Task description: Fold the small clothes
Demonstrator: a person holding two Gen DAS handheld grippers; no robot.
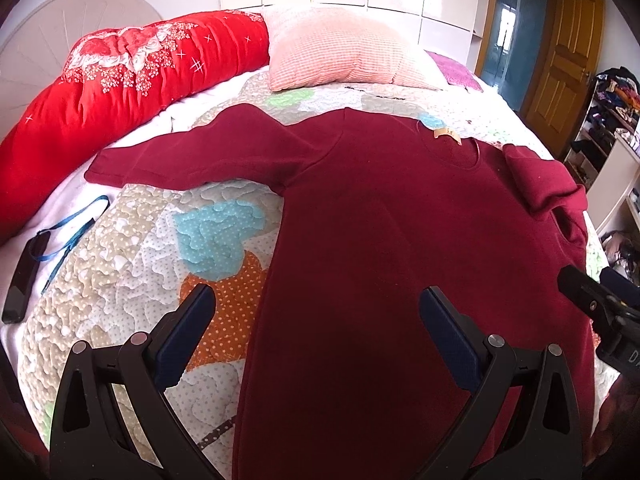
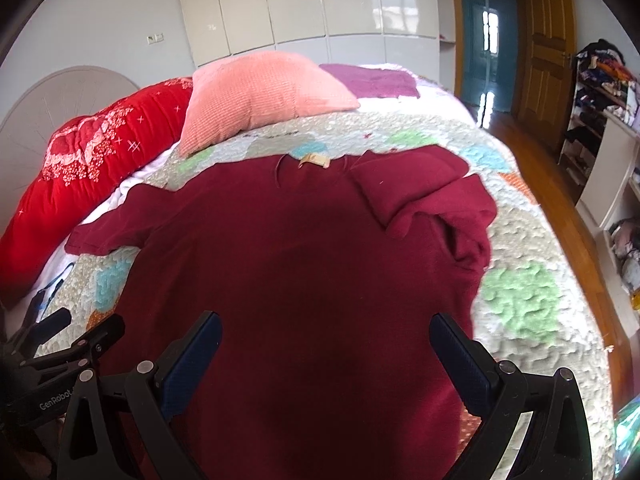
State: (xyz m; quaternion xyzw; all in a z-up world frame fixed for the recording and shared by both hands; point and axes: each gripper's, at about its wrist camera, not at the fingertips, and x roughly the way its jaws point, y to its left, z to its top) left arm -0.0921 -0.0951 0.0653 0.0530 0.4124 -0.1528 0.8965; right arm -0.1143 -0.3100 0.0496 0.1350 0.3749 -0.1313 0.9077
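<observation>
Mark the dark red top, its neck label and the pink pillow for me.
dark red top [image 2: 304, 264], right wrist view, middle of the body.
neck label [image 2: 315, 160], right wrist view, label's centre.
pink pillow [image 1: 340, 52], left wrist view, front face.

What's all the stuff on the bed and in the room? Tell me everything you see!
dark red long-sleeved knit top: one, spread flat on the quilt, one sleeve folded in
patchwork quilted bedspread: one, pastel patches, covering the bed
pink ribbed pillow: one, at the bed's far end
red floral rolled duvet: one, along the headboard side
purple cloth: one, beside the pillow
black flat device with blue strap: one, at the quilt's edge
wooden door: one, brown, far wall
clothes shelves: one, cluttered, by the door
left tool: black, blue pads, open above the top
right tool: same, open
</observation>
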